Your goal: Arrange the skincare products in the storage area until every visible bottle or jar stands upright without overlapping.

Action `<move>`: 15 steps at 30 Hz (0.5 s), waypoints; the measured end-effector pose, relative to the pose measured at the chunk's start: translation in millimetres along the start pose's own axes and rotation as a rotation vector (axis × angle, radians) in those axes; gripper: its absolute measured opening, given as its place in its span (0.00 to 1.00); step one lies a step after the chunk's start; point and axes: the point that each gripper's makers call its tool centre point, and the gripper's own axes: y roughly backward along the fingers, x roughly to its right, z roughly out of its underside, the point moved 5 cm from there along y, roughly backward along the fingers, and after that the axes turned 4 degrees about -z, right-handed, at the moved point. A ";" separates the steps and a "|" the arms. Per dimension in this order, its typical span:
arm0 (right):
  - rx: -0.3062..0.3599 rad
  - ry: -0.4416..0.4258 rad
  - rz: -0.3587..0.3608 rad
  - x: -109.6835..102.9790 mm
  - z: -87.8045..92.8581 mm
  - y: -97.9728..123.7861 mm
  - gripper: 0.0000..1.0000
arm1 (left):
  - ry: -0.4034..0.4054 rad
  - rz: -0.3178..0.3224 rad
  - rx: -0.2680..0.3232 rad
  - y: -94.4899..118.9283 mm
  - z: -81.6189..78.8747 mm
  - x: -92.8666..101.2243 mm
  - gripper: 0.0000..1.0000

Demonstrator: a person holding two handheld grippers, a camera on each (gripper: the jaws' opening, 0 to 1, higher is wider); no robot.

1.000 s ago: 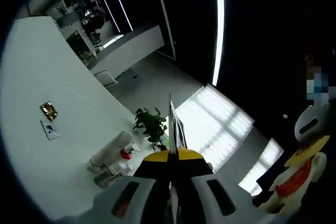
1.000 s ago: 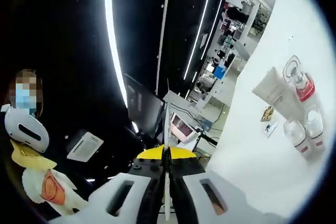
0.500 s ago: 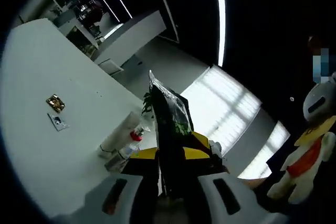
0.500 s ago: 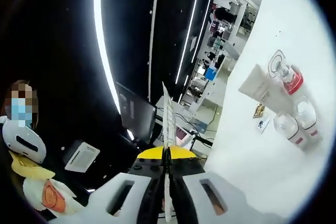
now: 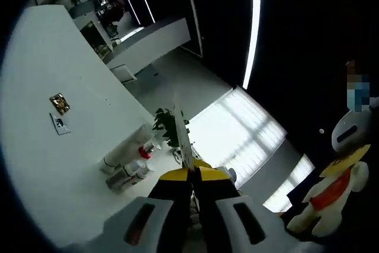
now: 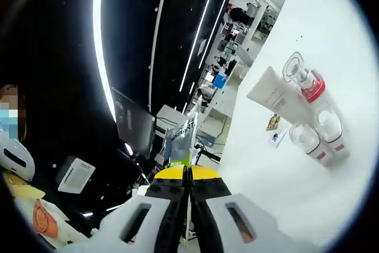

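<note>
My left gripper (image 5: 190, 173) is shut on a thin foil packet (image 5: 182, 137), seen edge-on above the jaws. My right gripper (image 6: 187, 170) is also shut on a thin packet (image 6: 181, 146), whose green and white printed face shows partly. The skincare products sit in a tight cluster on the white table (image 5: 41, 57): a white tube (image 6: 273, 95), a clear bottle with a red band (image 6: 305, 82) and two clear-capped bottles (image 6: 307, 141). In the left gripper view the same cluster (image 5: 127, 165) lies left of the jaws. Whether the bottles stand or lie is unclear. Both grippers are well away from them.
A small gold sachet (image 5: 58, 103) and a small card (image 5: 58, 124) lie on the table apart from the cluster. A potted plant (image 5: 167, 125) stands beyond the table edge. A plush toy (image 5: 333, 188) sits to the right. Dark room, shelves and light strips lie behind.
In the left gripper view the packet turned broadside half a second ago and is edge-on again. In the right gripper view it has turned to show its printed face. Both cameras shifted.
</note>
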 end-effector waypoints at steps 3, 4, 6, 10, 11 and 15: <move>-0.012 0.049 0.008 0.7 0.7 -0.2 0.02 | 0.015 -0.023 -0.003 0.8 2.1 -5.5 0.00; -0.021 0.097 0.024 3.4 0.9 -0.1 0.03 | 0.025 -0.028 -0.001 1.1 2.7 -7.6 0.00; -0.025 0.159 0.037 4.0 1.6 -1.3 0.04 | 0.041 -0.039 0.006 0.8 3.1 -10.3 0.00; -0.057 0.183 0.024 2.6 4.8 -1.2 0.12 | 0.082 -0.041 0.037 0.4 0.4 -12.7 0.00; -0.062 0.198 0.018 1.7 5.3 -1.3 0.17 | 0.086 -0.041 0.042 0.2 -0.1 -13.3 0.00; -0.076 0.220 0.012 1.3 6.0 -1.5 0.30 | 0.115 -0.054 0.058 -0.9 -0.7 -17.9 0.00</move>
